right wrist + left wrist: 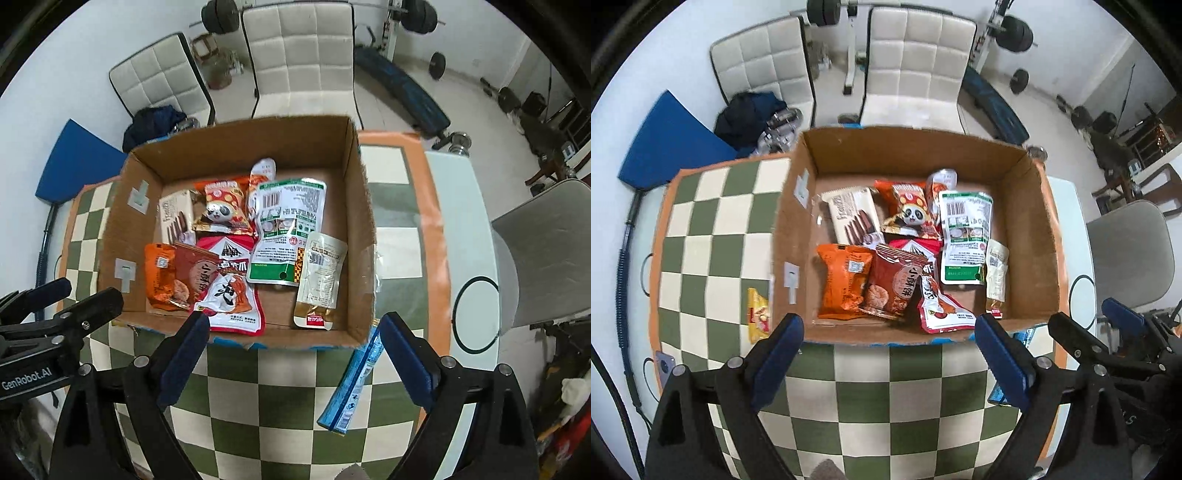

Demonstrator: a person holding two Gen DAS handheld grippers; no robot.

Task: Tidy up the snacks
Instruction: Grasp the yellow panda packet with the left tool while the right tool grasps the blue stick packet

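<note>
L tool [888, 332] & R tool [293, 328] wide, empty | above box [846, 338] near rim | blue pack [351, 380] outside

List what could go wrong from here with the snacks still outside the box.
1. The blue packet lies right against the box corner; the right gripper, open and empty, may bump the cardboard wall when reaching for it.
2. The yellow packet sits tight beside the box's left wall, half hidden, so the left gripper could miss or pinch it poorly.
</note>
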